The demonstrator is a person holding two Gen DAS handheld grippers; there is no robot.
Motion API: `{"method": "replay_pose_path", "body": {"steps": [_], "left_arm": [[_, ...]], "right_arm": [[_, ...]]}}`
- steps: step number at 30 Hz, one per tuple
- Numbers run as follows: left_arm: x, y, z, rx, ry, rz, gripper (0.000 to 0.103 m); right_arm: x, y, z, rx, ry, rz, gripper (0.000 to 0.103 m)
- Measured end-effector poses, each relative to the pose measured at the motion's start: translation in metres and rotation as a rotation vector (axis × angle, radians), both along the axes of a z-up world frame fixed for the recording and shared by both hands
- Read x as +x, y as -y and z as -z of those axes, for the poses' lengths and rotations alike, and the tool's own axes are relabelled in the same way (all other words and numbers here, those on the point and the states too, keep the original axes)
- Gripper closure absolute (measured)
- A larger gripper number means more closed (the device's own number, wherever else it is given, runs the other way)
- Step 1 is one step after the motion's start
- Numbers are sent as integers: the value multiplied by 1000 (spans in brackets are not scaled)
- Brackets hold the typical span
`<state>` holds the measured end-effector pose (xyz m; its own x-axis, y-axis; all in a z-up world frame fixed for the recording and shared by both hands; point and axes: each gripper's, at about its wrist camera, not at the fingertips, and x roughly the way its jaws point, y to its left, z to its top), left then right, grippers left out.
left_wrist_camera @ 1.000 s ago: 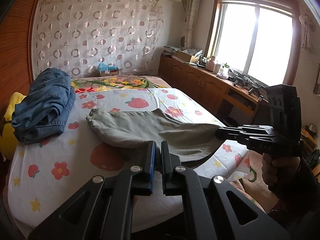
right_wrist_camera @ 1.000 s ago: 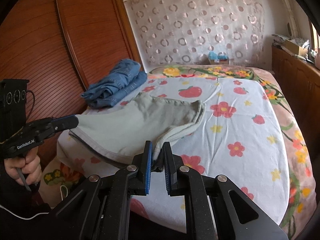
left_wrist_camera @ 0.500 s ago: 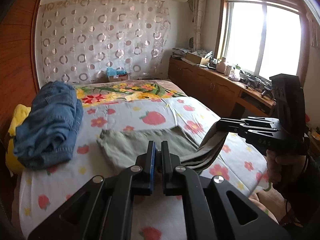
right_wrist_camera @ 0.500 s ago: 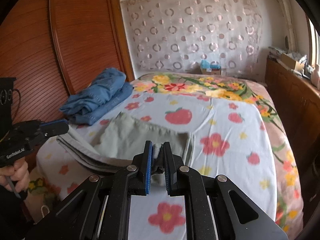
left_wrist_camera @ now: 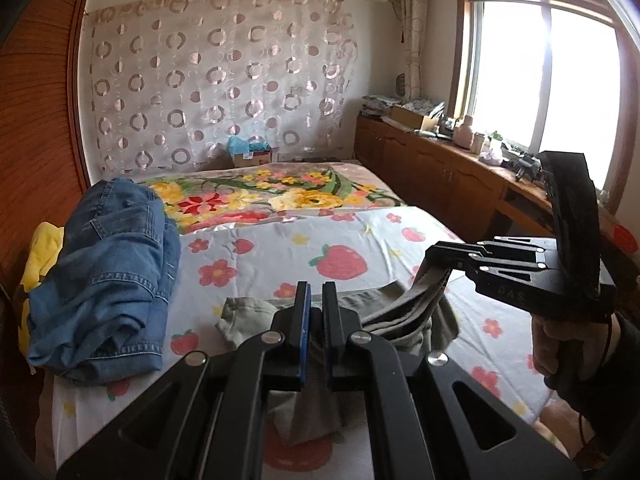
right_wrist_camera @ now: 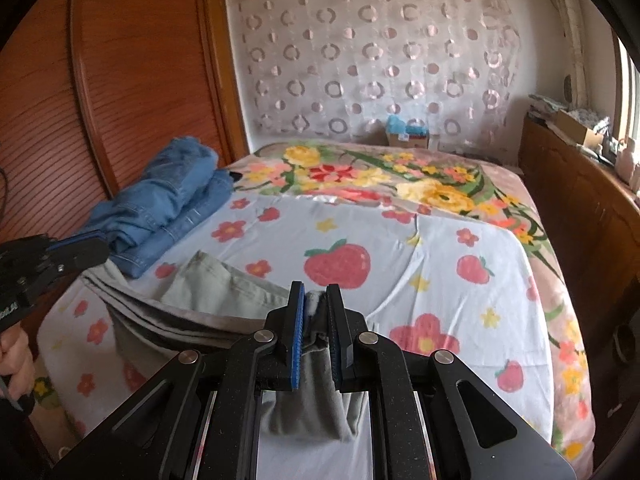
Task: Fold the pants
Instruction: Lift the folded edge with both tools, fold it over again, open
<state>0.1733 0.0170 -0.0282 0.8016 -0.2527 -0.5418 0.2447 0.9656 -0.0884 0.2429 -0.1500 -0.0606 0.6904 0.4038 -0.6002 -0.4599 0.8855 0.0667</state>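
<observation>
The grey-green pants point(left_wrist_camera: 256, 312) point(right_wrist_camera: 208, 284) are lifted at the near edge of the bed, with their far part still lying on the sheet. My left gripper point(left_wrist_camera: 316, 292) is shut on one end of the lifted hem; it also shows at the left of the right wrist view point(right_wrist_camera: 94, 248). My right gripper point(right_wrist_camera: 316, 292) is shut on the other end, with cloth bunched between the fingers and hanging below; it also shows in the left wrist view point(left_wrist_camera: 432, 254). The layered edge stretches between both grippers above the bed.
The bed has a strawberry and flower sheet point(left_wrist_camera: 280, 252) point(right_wrist_camera: 440, 256). Folded blue jeans point(left_wrist_camera: 108, 268) point(right_wrist_camera: 168, 204) lie at its left side over something yellow point(left_wrist_camera: 38, 248). A wooden wardrobe point(right_wrist_camera: 120, 80) stands at the left, and a wooden sideboard point(left_wrist_camera: 440, 176) under the window at the right.
Both grippers have risen and moved toward the head of the bed with the hem. The pants have gone from lying spread out to hanging from the grippers.
</observation>
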Motion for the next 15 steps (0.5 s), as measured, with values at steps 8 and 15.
{"method": "replay_pose_path", "body": {"steps": [8,15], "left_arm": [[9,-2,26,25,-44,-31,97],[5,-2,25,44,-54,-3,72]], "right_arm": [[15,-10,27,-28,-59,16,95],[17,-13,32,-46,-68,15,88]]}}
